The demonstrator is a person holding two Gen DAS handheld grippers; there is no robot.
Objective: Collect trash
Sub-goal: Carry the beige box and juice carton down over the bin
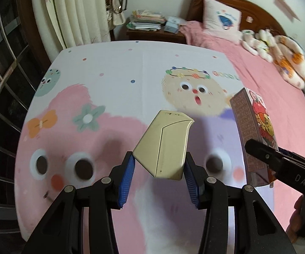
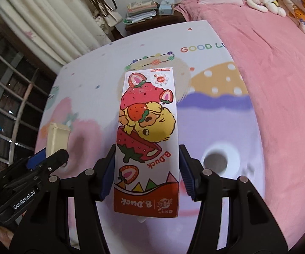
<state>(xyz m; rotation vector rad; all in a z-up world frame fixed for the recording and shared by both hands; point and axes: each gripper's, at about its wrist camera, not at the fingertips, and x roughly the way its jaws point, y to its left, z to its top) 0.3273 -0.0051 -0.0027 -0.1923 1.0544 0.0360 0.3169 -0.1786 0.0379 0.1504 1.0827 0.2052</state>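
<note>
Left gripper (image 1: 160, 165): ribbed blue fingers (image 1: 127, 180) clamped a smooth, angular cream box (image 1: 163, 146) above the cartoon-print desk (image 1: 110, 67). Right gripper (image 2: 145, 169) gripped a glossy rectangular strawberry carton (image 2: 147, 131), also lifted.

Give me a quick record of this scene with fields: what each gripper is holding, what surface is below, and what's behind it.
left gripper: shut on beige box, lifted
right gripper: shut on B.Duck carton, print upside down
surface below: cartoon-print table cover
beside table: bed with pink blanket
behind table: nightstand stacked with papers
</note>
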